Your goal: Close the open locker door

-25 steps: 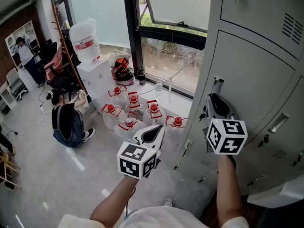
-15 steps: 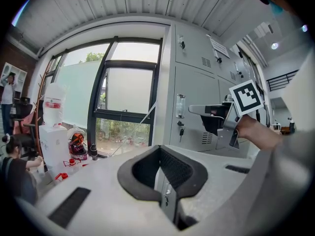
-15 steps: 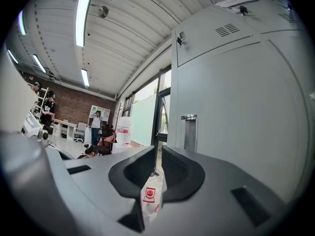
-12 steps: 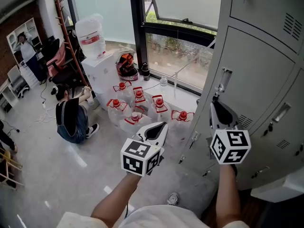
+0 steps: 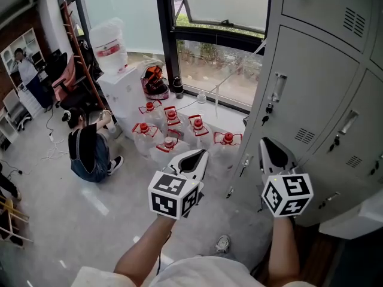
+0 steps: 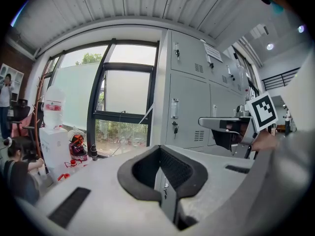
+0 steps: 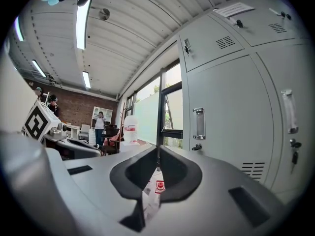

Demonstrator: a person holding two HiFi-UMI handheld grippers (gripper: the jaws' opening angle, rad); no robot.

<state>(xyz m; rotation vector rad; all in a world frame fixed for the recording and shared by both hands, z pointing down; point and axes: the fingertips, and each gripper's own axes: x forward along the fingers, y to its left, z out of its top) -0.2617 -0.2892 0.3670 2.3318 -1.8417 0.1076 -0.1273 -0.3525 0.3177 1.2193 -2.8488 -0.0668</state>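
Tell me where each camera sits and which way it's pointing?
Head view: on the person's head, aimed steeply down at floor, water jugs and grey lockers; both forearms, left gripper and right gripper show.
Left gripper view: on the left gripper, facing window and lockers; its shut jaws below, right gripper at right.
Right gripper view: on the right gripper, facing lockers and window; its closing jaws, nothing between, left gripper at left.
Shared: both gripper views see window and lockers.

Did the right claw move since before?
Yes. The right claw has backed away from the handle of the locker door, its jaws closing with nothing between.
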